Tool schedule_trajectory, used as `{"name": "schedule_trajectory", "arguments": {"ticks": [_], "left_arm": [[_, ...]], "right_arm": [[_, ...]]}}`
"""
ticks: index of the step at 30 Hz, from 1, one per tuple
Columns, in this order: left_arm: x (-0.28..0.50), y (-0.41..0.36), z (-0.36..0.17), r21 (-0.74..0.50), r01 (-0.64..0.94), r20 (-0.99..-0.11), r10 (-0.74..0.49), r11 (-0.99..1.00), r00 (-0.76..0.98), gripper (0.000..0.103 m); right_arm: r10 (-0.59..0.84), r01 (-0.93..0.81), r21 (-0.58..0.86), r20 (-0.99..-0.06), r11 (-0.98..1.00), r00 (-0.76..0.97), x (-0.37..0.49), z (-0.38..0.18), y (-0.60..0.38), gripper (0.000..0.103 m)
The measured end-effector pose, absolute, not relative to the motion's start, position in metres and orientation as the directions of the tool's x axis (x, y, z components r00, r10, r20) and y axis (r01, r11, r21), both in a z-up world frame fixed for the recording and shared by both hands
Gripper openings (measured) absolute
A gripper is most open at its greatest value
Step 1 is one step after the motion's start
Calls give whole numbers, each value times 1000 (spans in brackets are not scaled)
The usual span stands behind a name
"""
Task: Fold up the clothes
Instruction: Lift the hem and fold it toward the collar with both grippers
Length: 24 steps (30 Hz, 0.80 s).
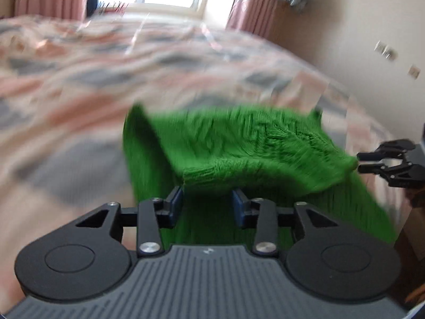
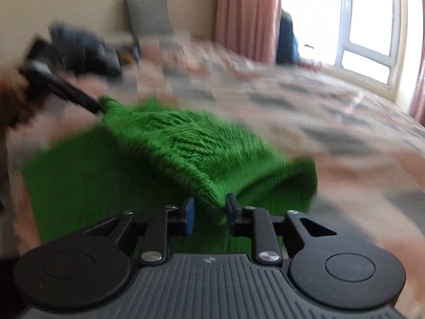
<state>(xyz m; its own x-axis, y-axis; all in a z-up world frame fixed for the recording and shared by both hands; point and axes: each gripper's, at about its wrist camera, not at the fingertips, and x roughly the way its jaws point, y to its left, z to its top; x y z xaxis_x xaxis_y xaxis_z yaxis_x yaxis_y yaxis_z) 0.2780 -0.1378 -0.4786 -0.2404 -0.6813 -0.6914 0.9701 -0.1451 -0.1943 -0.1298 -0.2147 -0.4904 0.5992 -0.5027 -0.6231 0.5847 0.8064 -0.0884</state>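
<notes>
- left wrist view: a green knitted garment [image 1: 239, 143] lies on a bed [image 1: 79, 79] with a pink and grey patterned cover. its near edge is lifted and doubled back over the flat part. the left tongs [image 1: 207, 204] stand apart; the folded hem hangs just ahead of the pads, not pinched. at the right edge the right tongs [image 1: 372, 160] meet the garment's corner; whether they clamp it cannot be told here.
- right wrist view: the right tongs [image 2: 209, 210] stand apart, with a fold of knit in the gap, not visibly pressed. only this view shows the left tongs [image 2: 98, 107] touching the far corner.
- risk, as a judgement: with neither grip firm and the picture blurred by motion, the lifted edge could slip and fall crooked, spoiling the fold.
</notes>
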Motion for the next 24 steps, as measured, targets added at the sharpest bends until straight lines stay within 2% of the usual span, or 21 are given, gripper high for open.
{"name": "schedule_trajectory", "arguments": {"ticks": [3,5,6,7,10,12,14,17,18,19,20,24], "left_arm": [[250,-115,-484,-26,984,-708,-691,-175,-142,37],[227,-112,-480,151,965,-679,-732,-215,-56,49],[215,-113,-480,256,938,-655,-756,-232,-9,58],[203,-116,-482,359,898,-628,-777,-256,30,62],[176,-126,-501,591,728,-584,-807,-347,90,62],[169,-129,-520,676,619,-579,-808,-399,111,58],[166,-133,-534,718,541,-576,-810,-438,109,50],[163,-135,-548,753,455,-571,-816,-476,92,32],[163,-137,-551,763,425,-572,-815,-487,92,20],[163,-138,-554,771,400,-573,-814,-496,94,14],[163,-138,-553,772,392,-574,-814,-499,93,13],[172,-121,-521,717,521,-570,-819,-463,57,11]], "right_arm": [[-560,584,-220,-660,781,500,-121,-503,-180,36],[-613,568,-306,-620,764,491,-113,-497,-167,42],[-637,551,-355,-598,755,487,-106,-494,-163,46],[-664,525,-420,-578,741,474,-98,-494,-159,50],[-729,382,-622,-546,683,413,-74,-509,-158,50],[-748,266,-712,-539,650,387,-63,-526,-159,48],[-755,163,-764,-538,625,374,-58,-543,-160,41],[-757,55,-804,-531,592,380,-50,-562,-163,39],[-756,29,-812,-530,583,384,-48,-566,-166,36],[-756,11,-817,-529,577,386,-47,-568,-169,14],[-759,8,-818,-530,575,378,-47,-567,-173,8],[-785,87,-830,-480,551,393,-60,-542,-172,8]]}}
